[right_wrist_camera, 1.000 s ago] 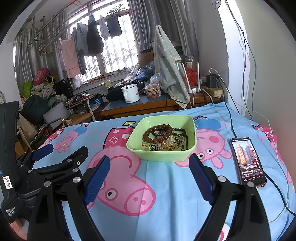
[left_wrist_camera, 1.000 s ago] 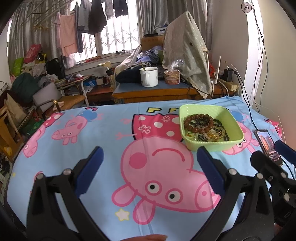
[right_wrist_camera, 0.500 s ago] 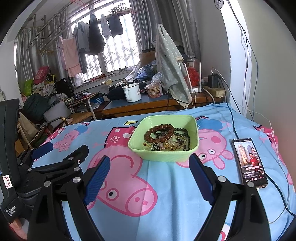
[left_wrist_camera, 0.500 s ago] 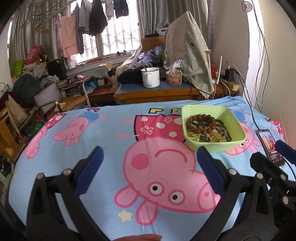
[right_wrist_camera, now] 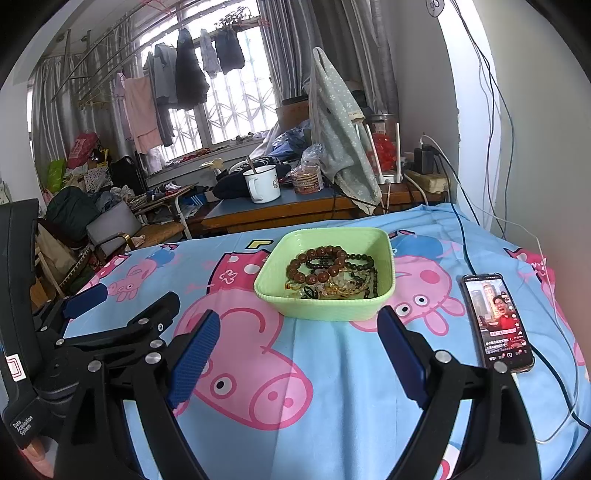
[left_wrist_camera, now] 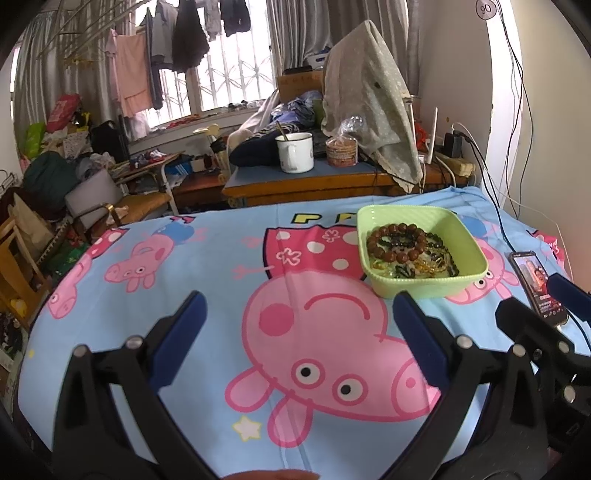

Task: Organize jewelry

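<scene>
On the far left of the right wrist view, the black body of the left gripper has small white words on it: "Data Acquisition System". In its own view, the left gripper has its two blue pads wide apart, and nothing is between them. It hangs over a big pink pig on the blue cartoon sheet.

Further right, yellow letters are printed on the sheet just behind the green bowl. Only "P" and part of another letter show, so the word cannot be read.

The green bowl sits on the sheet, in front of the right gripper and a bit past its tips. This gripper is wide open too and holds nothing. In the bowl lies the jewelry: a brown bead bracelet on top, with dark green beads and yellowish chains under and beside it.

To the right of the bowl, a phone lies flat on the sheet. Its screen is lit and shows a person in red. The writing on the screen is too small to read. High on the wall is a round sticker that says "90".
</scene>
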The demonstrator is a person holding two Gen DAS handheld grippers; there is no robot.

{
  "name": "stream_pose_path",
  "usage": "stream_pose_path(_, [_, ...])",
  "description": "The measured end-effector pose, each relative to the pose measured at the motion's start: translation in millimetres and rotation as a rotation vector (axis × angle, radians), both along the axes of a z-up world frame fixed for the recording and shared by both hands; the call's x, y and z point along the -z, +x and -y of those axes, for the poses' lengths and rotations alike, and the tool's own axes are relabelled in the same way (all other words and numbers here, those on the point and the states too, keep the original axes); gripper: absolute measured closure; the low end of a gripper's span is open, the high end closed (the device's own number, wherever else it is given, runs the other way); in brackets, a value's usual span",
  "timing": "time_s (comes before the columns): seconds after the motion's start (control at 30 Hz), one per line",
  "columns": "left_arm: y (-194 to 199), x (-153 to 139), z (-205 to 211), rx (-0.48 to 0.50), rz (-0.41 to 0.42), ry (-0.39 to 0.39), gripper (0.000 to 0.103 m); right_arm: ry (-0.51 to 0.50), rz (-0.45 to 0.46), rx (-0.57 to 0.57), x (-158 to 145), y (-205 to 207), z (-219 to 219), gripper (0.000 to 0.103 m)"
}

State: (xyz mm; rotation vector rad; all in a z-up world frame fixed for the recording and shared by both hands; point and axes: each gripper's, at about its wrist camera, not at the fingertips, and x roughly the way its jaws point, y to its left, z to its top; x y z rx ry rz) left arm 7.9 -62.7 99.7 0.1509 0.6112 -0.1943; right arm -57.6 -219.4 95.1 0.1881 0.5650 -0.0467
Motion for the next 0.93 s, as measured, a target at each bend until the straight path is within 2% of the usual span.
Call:
stream_pose_path(0.63, [-3.6, 9.1, 2.7, 0.007, -0.006, -0.006, 0.006, -0.001, 0.000, 0.002, 0.8, 0.3, 0.2, 0.044])
stream_pose_path(0.93, [0.5, 10.2, 7.1, 0.006, -0.033, -0.003, 0.006, 0.011, -0.014, 0.016, 13.8, -0.1, 5.2, 0.044])
